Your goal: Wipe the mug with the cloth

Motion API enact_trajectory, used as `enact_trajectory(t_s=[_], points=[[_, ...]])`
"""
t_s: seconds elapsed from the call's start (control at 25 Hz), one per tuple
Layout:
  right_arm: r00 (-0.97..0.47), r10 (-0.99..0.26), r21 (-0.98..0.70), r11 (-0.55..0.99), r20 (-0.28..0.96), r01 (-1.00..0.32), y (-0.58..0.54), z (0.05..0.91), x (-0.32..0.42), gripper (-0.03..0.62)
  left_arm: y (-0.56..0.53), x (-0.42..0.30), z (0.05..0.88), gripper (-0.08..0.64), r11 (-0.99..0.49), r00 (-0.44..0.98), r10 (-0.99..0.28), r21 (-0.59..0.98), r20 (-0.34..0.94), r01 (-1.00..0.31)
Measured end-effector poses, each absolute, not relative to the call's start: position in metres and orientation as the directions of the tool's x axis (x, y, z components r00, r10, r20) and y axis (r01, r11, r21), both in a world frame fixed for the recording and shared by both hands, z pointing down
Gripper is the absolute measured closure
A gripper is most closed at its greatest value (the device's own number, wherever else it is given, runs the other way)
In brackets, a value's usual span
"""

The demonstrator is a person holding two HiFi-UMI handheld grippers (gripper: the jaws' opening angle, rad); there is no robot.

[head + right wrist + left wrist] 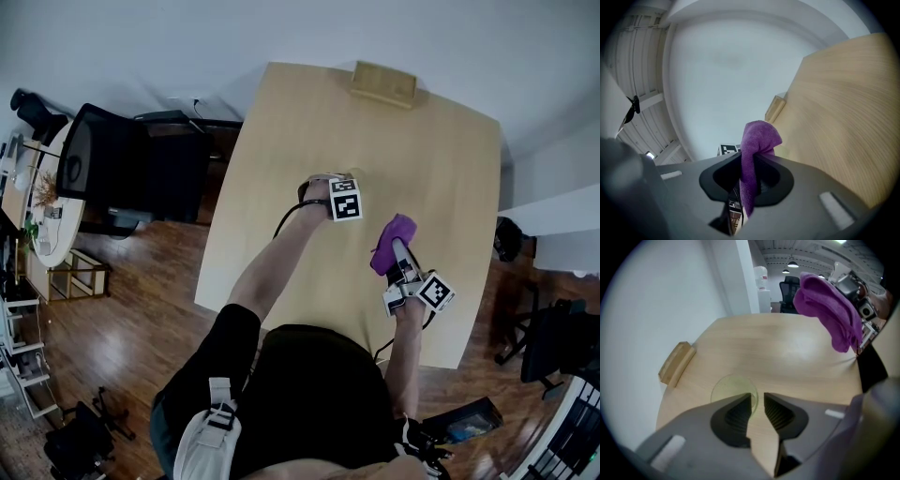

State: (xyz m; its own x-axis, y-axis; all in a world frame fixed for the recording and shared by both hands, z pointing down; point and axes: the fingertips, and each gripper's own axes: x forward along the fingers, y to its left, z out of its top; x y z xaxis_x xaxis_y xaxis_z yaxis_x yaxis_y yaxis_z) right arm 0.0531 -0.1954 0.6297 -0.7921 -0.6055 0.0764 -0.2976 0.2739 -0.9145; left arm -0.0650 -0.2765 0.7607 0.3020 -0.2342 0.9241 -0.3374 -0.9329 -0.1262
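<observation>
Purple cloth [757,138] is clamped in the right gripper [751,164], held above the table's [431,150] near-right part. Pale green mug [727,389] stands mid-table. Left gripper [758,399] hangs just over it, jaws apart and gripping nothing, one tip overlapping the rim. Wooden block [382,82] at table's far edge.

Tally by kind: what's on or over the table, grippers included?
Grippers: 2 (left gripper, right gripper)
Cloth: 1, purple
Mug: 1, pale green
Wooden block: 1
Total: 5
</observation>
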Motion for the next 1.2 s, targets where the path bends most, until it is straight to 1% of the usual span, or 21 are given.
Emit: enact_trajectory(t_s=[0.16,0.24,0.36,0.44,0.6,0.76,0.84,0.96,1.04,1.2], points=[[-0.79,-0.61,-0.912,0.294,0.051,-0.286,-0.188,0.62,0.049,0.532,-0.269,-0.063,0.744,0.445,-0.92,0.359,-0.249,-0.103,0.9,-0.378],[-0.795,-0.606,-0.916,0.315,0.008,-0.249,-0.187,0.61,0.038,0.532,-0.266,-0.07,0.735,0.445,-0.912,0.384,-0.256,-0.09,0.887,-0.4],[-0.813,-0.579,-0.912,0.364,-0.061,-0.19,-0.195,0.595,0.018,0.532,-0.262,-0.09,0.718,0.423,-0.898,0.39,-0.268,-0.082,0.881,-0.432],[-0.817,-0.574,-0.906,0.373,-0.055,-0.202,-0.197,0.591,0.022,0.532,-0.255,-0.088,0.704,0.407,-0.897,0.388,-0.271,-0.085,0.881,-0.433],[-0.814,-0.58,-0.902,0.364,-0.023,-0.233,-0.186,0.587,0.037,0.532,-0.231,-0.067,0.682,0.405,-0.895,0.411,-0.284,-0.086,0.866,-0.437],[-0.822,-0.566,-0.902,0.385,-0.063,-0.195,-0.171,0.577,0.031,0.532,-0.204,-0.062,0.667,0.405,-0.898,0.422,-0.29,-0.092,0.859,-0.43],[-0.83,-0.554,-0.904,0.383,-0.062,-0.189,-0.165,0.577,0.029,0.532,-0.196,-0.063,0.661,0.405,-0.891,0.413,-0.307,-0.107,0.857,-0.441],[-0.834,-0.551,-0.93,0.321,-0.03,-0.179,-0.154,0.588,0.041,0.532,-0.182,-0.054,0.658,0.405,-0.88,0.398,-0.328,-0.123,0.857,-0.459],[-0.831,-0.556,-0.944,0.29,-0.032,-0.158,-0.145,0.592,0.053,0.532,-0.17,-0.044,0.662,0.405,-0.879,0.394,-0.328,-0.124,0.858,-0.461],[-0.83,-0.555,-0.945,0.298,-0.054,-0.137,-0.137,0.592,0.064,0.532,-0.15,-0.038,0.662,0.405,-0.874,0.389,-0.334,-0.128,0.859,-0.469]])
